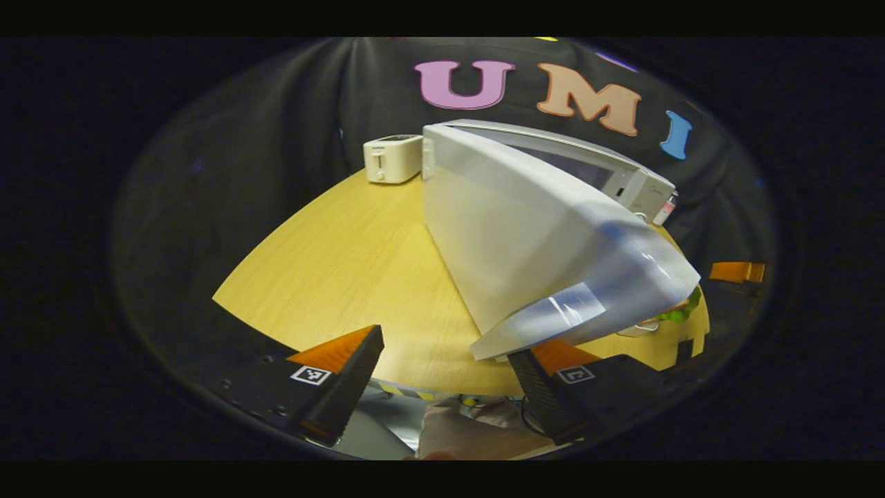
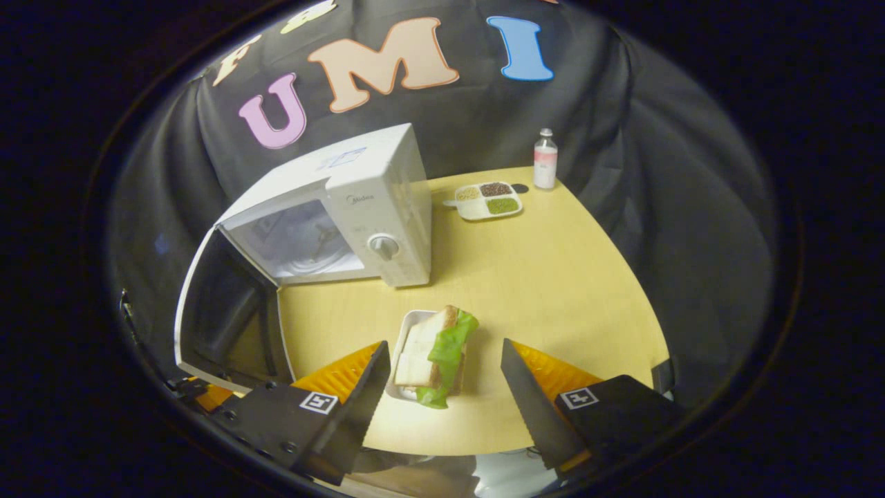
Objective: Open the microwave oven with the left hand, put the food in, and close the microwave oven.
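Note:
The white microwave [image 2: 387,200] stands on the round wooden table [image 2: 553,277] with its door [image 2: 221,304] swung wide open and the turntable [image 2: 304,245] showing inside. In the left gripper view the door's outer face [image 1: 525,249] looms close. Its near corner hangs just over the right finger of my left gripper [image 1: 446,344], which is open and holds nothing. A lettuce sandwich [image 2: 435,346] lies on a small white plate [image 2: 408,325] in front of the oven. My right gripper [image 2: 444,342] is open, one finger on each side of the plate, not pressing.
A white toaster [image 1: 393,158] sits behind the microwave near the far table edge. A divided tray of grains [image 2: 487,199] and a small bottle [image 2: 545,159] stand at the back right. Bare tabletop lies to the right of the sandwich.

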The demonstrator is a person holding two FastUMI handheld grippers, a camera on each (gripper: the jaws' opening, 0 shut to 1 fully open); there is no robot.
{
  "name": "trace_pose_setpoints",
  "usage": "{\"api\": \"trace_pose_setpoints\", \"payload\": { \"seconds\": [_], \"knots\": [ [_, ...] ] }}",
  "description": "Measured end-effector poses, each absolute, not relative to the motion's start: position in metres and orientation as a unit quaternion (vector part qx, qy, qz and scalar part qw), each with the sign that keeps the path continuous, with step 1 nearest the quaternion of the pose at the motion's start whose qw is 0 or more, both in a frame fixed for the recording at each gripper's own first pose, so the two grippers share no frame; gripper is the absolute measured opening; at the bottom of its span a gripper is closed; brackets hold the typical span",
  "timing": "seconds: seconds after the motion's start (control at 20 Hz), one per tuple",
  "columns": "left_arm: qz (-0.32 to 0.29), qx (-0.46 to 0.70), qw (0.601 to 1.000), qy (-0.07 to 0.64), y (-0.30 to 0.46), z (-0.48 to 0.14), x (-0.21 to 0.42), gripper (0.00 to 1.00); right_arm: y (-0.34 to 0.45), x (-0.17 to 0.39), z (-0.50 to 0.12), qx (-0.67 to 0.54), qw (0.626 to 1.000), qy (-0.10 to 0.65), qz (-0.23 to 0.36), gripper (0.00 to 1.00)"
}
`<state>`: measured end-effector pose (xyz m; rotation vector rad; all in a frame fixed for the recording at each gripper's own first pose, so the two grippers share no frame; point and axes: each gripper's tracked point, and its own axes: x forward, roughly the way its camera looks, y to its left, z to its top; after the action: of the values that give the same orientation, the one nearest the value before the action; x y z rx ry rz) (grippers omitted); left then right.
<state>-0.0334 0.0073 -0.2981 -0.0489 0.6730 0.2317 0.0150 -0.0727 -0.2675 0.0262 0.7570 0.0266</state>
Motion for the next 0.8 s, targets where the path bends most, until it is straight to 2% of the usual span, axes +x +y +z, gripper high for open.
{"api": "trace_pose_setpoints", "payload": {
  "seconds": [0.05, 0.1, 0.2, 0.25, 0.3, 0.45, 0.65, 0.8],
  "knots": [
    [0.123, -0.039, 0.935, 0.33, 0.01, -0.298, -0.037, 1.0, -0.073, 0.016, -0.273, 0.01, 0.927, 0.375, 0.013, 0.93],
    [0.131, -0.054, 0.934, 0.328, 0.013, -0.297, -0.04, 1.0, -0.073, 0.018, -0.278, 0.008, 0.924, 0.382, 0.013, 1.0],
    [0.146, -0.083, 0.931, 0.324, 0.016, -0.297, -0.043, 1.0, -0.071, 0.02, -0.288, 0.009, 0.919, 0.393, 0.015, 1.0],
    [0.153, -0.096, 0.929, 0.322, 0.016, -0.297, -0.046, 1.0, -0.069, 0.02, -0.292, 0.012, 0.917, 0.399, 0.017, 0.93],
    [0.161, -0.106, 0.928, 0.32, 0.018, -0.296, -0.049, 1.0, -0.067, 0.021, -0.294, 0.013, 0.915, 0.402, 0.019, 0.99],
    [0.192, -0.115, 0.924, 0.311, 0.042, -0.287, -0.066, 1.0, -0.061, 0.022, -0.302, 0.006, 0.911, 0.412, 0.028, 0.99],
    [0.264, -0.107, 0.919, 0.273, 0.096, -0.263, -0.085, 1.0, -0.057, 0.022, -0.314, -0.006, 0.903, 0.429, 0.036, 0.99],
    [0.316, -0.132, 0.91, 0.232, 0.127, -0.246, -0.098, 0.95, -0.058, 0.022, -0.324, -0.018, 0.895, 0.444, 0.041, 1.0]
  ]
}}
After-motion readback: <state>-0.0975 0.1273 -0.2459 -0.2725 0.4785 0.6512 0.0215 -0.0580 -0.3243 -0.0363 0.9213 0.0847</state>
